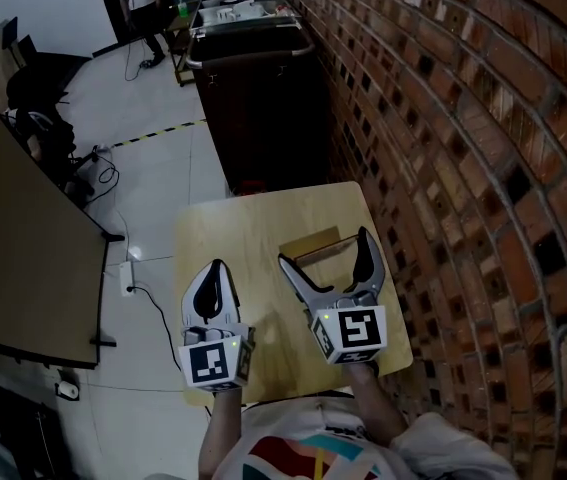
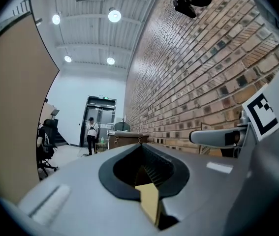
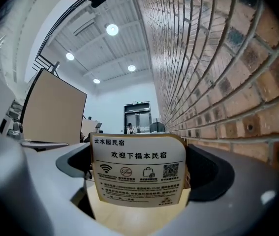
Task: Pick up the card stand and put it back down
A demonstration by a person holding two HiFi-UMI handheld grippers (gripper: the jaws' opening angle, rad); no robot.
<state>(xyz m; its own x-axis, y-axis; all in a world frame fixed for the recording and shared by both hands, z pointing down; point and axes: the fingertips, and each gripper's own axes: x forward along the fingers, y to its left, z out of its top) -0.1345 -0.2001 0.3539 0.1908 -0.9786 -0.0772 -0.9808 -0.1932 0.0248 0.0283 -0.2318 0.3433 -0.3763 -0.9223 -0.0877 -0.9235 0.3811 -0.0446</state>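
Observation:
The card stand (image 1: 310, 242) is a small wooden holder with a white printed card, upright on the far part of the small wooden table (image 1: 233, 238). My right gripper (image 1: 324, 248) is open, one jaw on each side of the stand and neither touching it. In the right gripper view the card stand (image 3: 138, 171) fills the gap between the jaws, its print facing the camera. My left gripper (image 1: 215, 268) rests shut over the table's near left, with nothing held. In the left gripper view, the right gripper's finger (image 2: 218, 137) shows at the right.
A brick wall (image 1: 463, 168) runs close along the table's right side. A dark cabinet (image 1: 258, 98) stands just beyond the table's far edge. To the left are a tan partition (image 1: 23, 248), floor cables (image 1: 138, 278) and an office chair (image 1: 38, 98). A person (image 1: 143, 8) stands far back.

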